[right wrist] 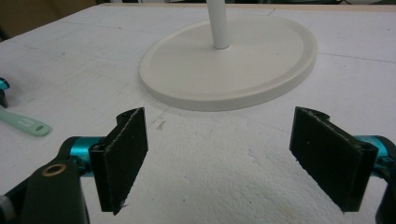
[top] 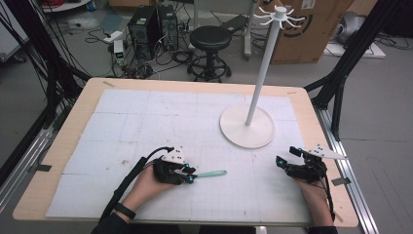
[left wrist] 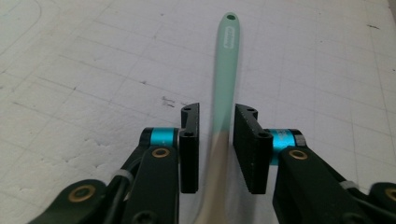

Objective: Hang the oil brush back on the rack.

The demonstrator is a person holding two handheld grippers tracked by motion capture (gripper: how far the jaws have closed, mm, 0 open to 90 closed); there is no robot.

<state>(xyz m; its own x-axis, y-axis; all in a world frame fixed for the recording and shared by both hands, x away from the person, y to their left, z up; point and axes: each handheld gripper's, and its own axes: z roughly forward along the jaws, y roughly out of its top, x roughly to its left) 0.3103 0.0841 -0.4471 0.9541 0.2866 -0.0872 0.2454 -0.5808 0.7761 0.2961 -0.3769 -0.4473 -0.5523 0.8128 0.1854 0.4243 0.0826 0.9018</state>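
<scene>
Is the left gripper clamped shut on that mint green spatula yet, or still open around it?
Open. In the left gripper view the left gripper has its jaws on either side of the spatula, with a gap showing on each side of the handle.

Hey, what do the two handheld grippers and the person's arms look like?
Both the left gripper and the right gripper are black with turquoise collars, brass-coloured pivots and flat black pads. Each carries a pale three-cornered plate with dark dots and trails a black cable. The person wears dark sleeves and a black wristband.

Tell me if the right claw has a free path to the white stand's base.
Probably yes: the right claw is open, and bare mat lies between it and the white stand's base.
</scene>
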